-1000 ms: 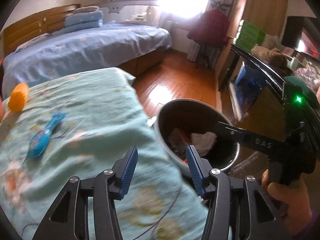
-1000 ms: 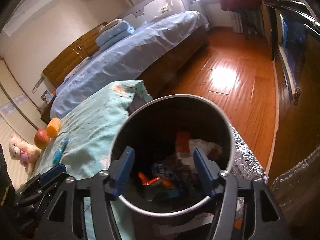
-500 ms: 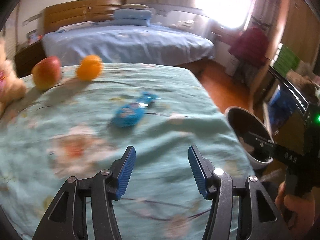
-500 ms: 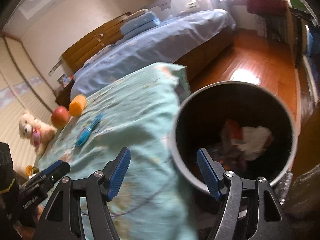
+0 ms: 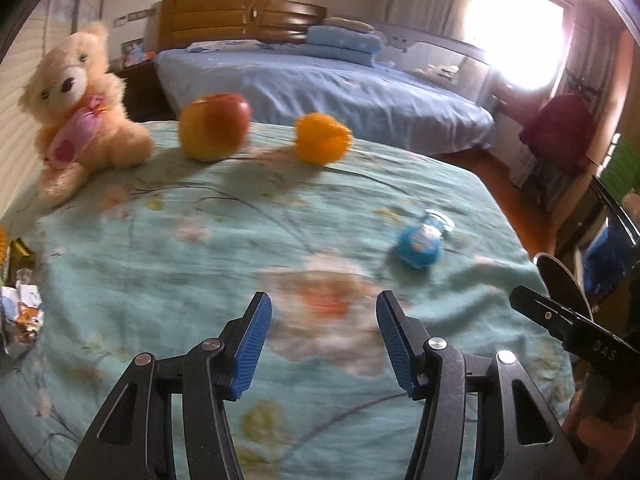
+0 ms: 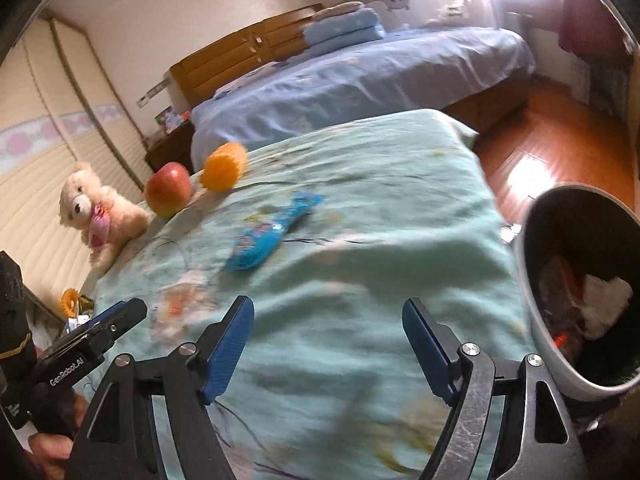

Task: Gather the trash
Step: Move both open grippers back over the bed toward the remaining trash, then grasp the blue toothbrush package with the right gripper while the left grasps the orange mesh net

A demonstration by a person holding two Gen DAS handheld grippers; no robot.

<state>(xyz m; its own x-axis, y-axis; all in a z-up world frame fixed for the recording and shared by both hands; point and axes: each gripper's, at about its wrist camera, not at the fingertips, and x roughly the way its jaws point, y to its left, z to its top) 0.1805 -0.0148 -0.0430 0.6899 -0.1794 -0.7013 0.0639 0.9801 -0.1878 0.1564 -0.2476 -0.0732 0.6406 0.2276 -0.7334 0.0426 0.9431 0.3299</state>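
A blue snack wrapper (image 5: pixel 419 245) lies on the teal flowered blanket (image 5: pixel 200 264), ahead and right of my left gripper (image 5: pixel 323 338), which is open and empty above the blanket. The wrapper also shows in the right wrist view (image 6: pixel 269 236), ahead and left of my right gripper (image 6: pixel 327 343), open and empty. The round trash bin (image 6: pixel 532 340) stands off the blanket's right edge with trash inside; its rim shows in the left wrist view (image 5: pixel 564 280). Crumpled wrappers (image 5: pixel 20 316) lie at the blanket's left edge.
A teddy bear (image 5: pixel 80 108), an apple (image 5: pixel 214 126) and an orange fuzzy object (image 5: pixel 322 138) sit at the far side of the blanket. A blue-covered bed (image 5: pixel 320 88) lies beyond. Wooden floor (image 6: pixel 552 160) is on the right.
Both grippers have swung left, away from the bin and over the blanket. The teddy bear, apple and left-edge wrappers have come into the left wrist view.
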